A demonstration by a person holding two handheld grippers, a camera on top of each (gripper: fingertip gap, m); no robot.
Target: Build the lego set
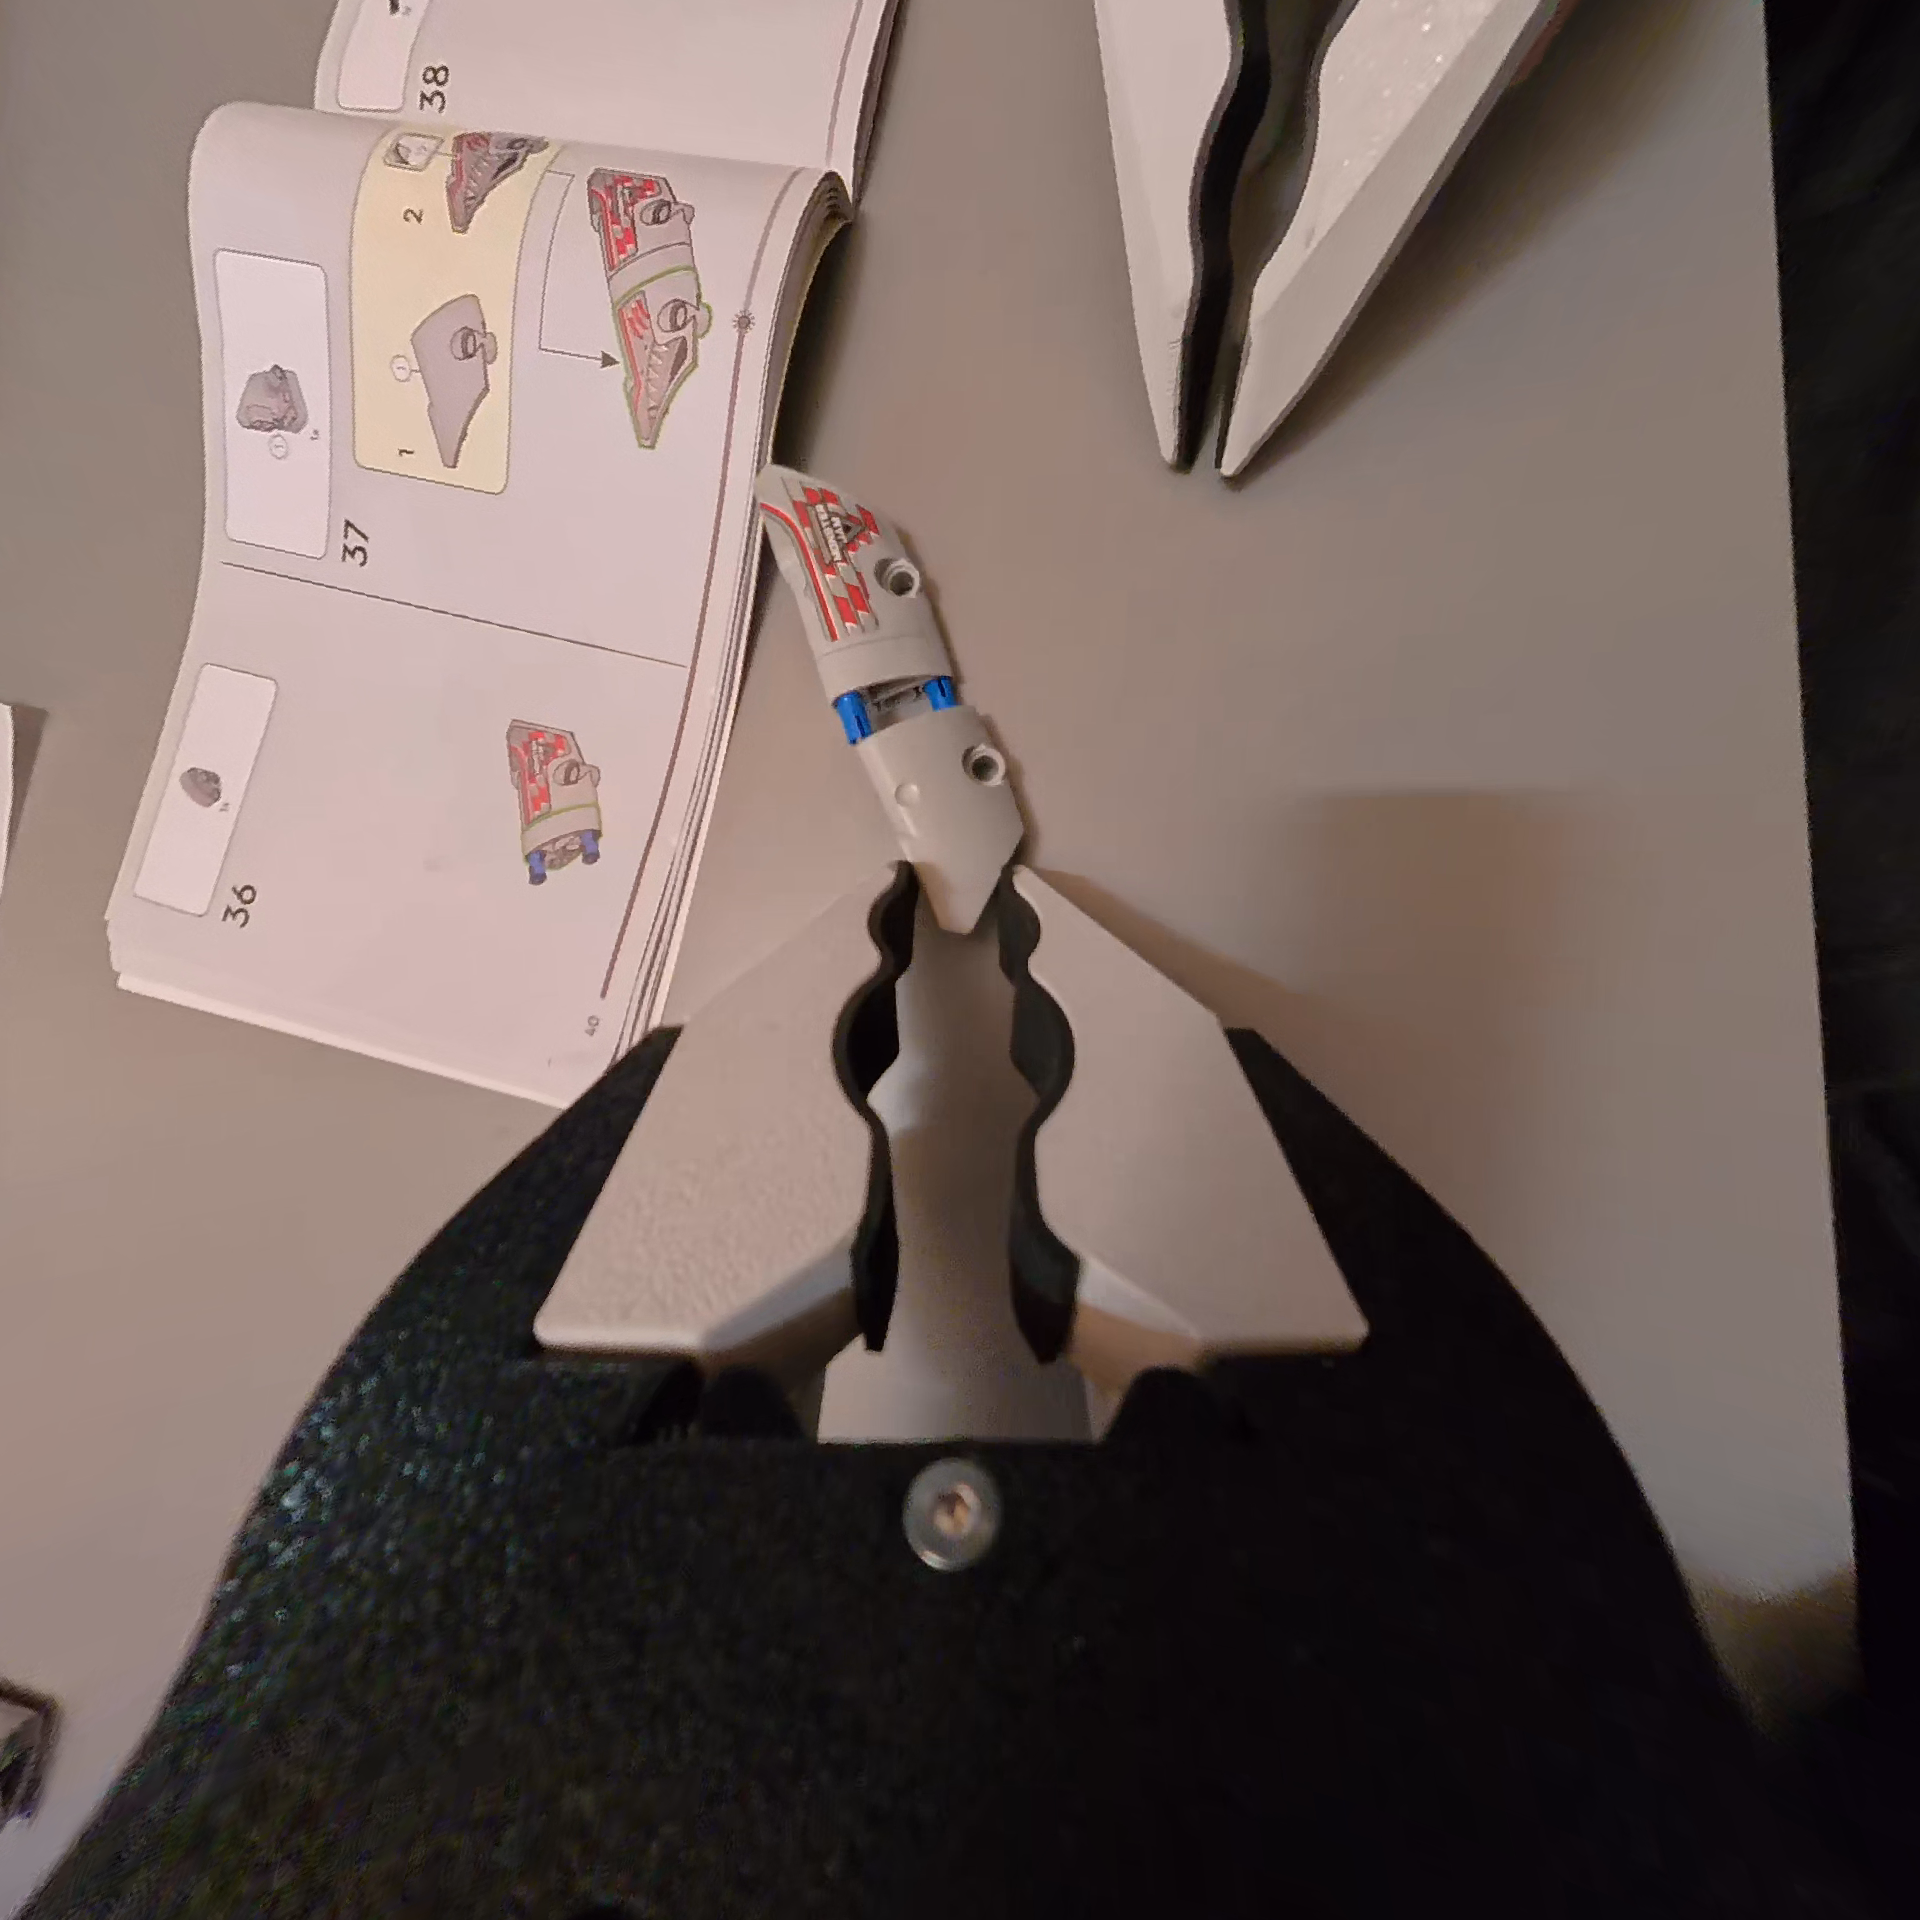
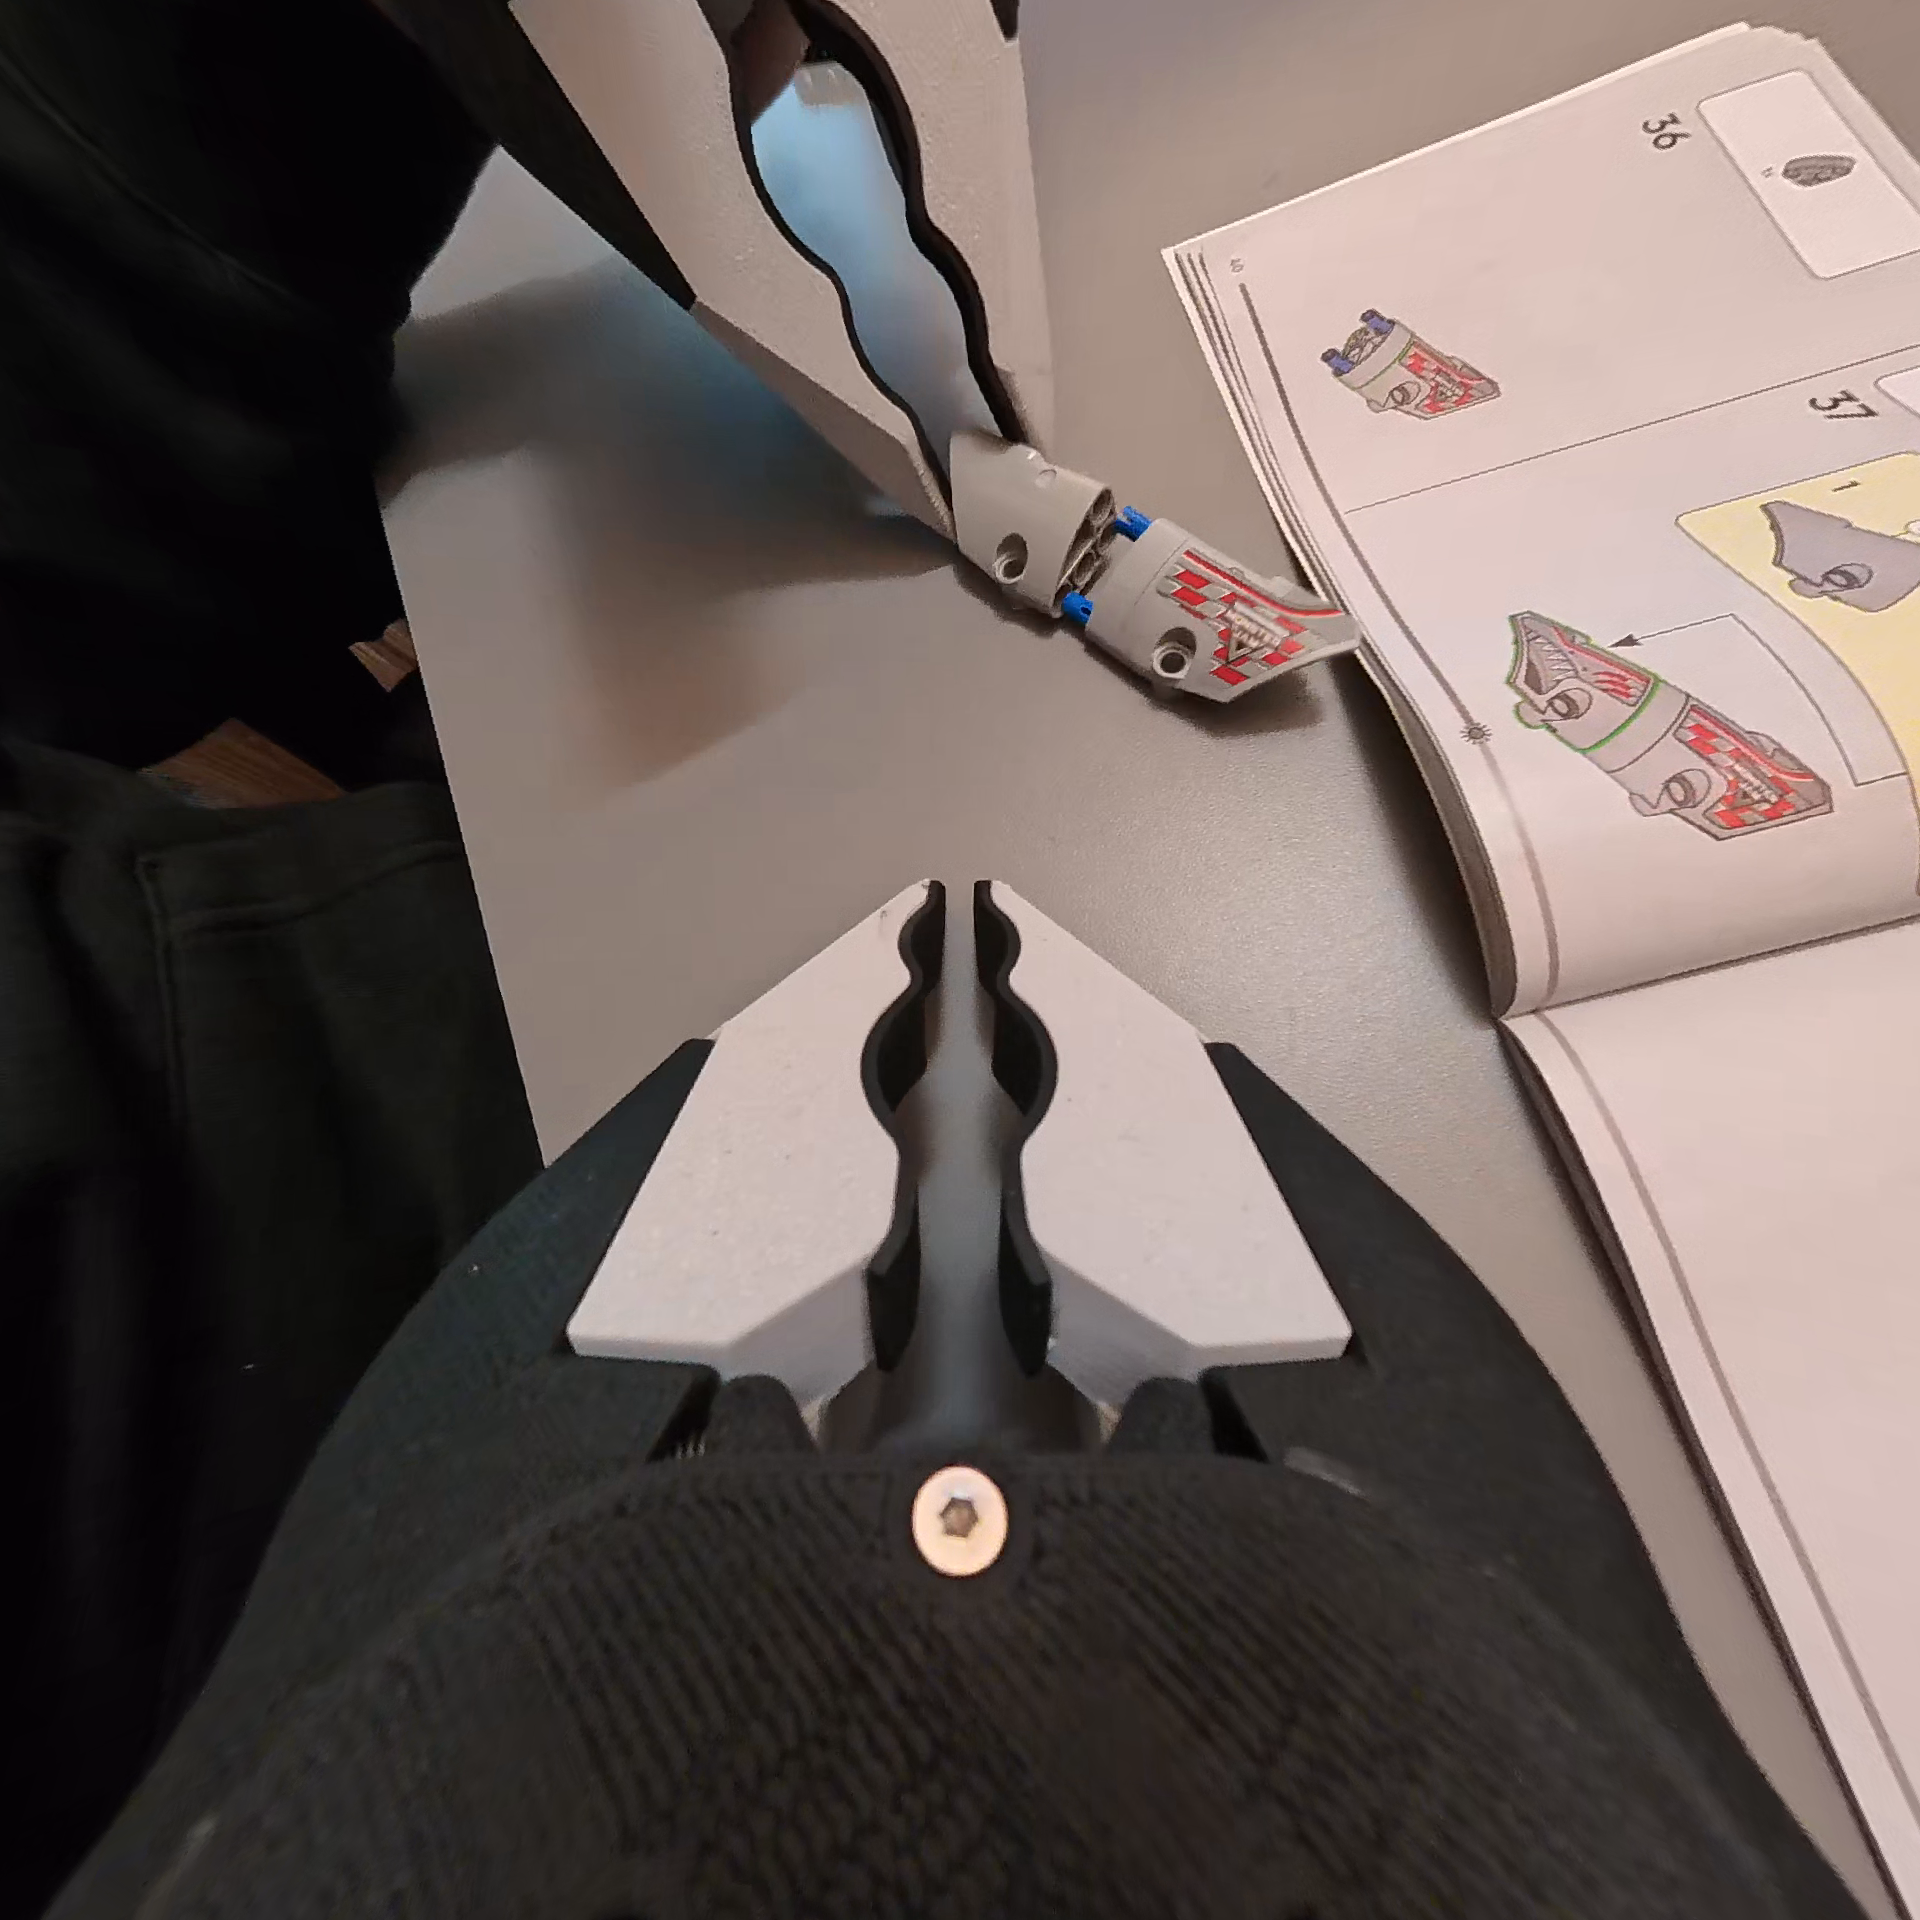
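My left gripper (image 1: 956,891) is shut on the pointed end of a plain grey Lego panel (image 1: 940,800), which lies low over the grey table (image 1: 1351,935). Two blue pins (image 1: 850,717) join it to a grey panel with red stickers (image 1: 847,566), with a gap left between the two. The stickered panel's far tip touches the open instruction booklet (image 1: 468,582). In the right wrist view the left gripper (image 2: 977,442) comes in from the top holding the plain panel (image 2: 1003,509), and the stickered panel (image 2: 1216,623) lies on the table. My right gripper (image 2: 957,888) is shut and empty, hovering short of the assembly; it also shows in the left wrist view (image 1: 1205,457).
The booklet (image 2: 1662,644) lies open on the table beside the assembly. The table's edge (image 1: 1792,727) runs close by, with a person's dark clothing (image 2: 208,935) beyond it. A small dark part (image 1: 21,1745) sits at the left edge of the left wrist view. Spacing between my two grippers at the tips: around 9 cm.
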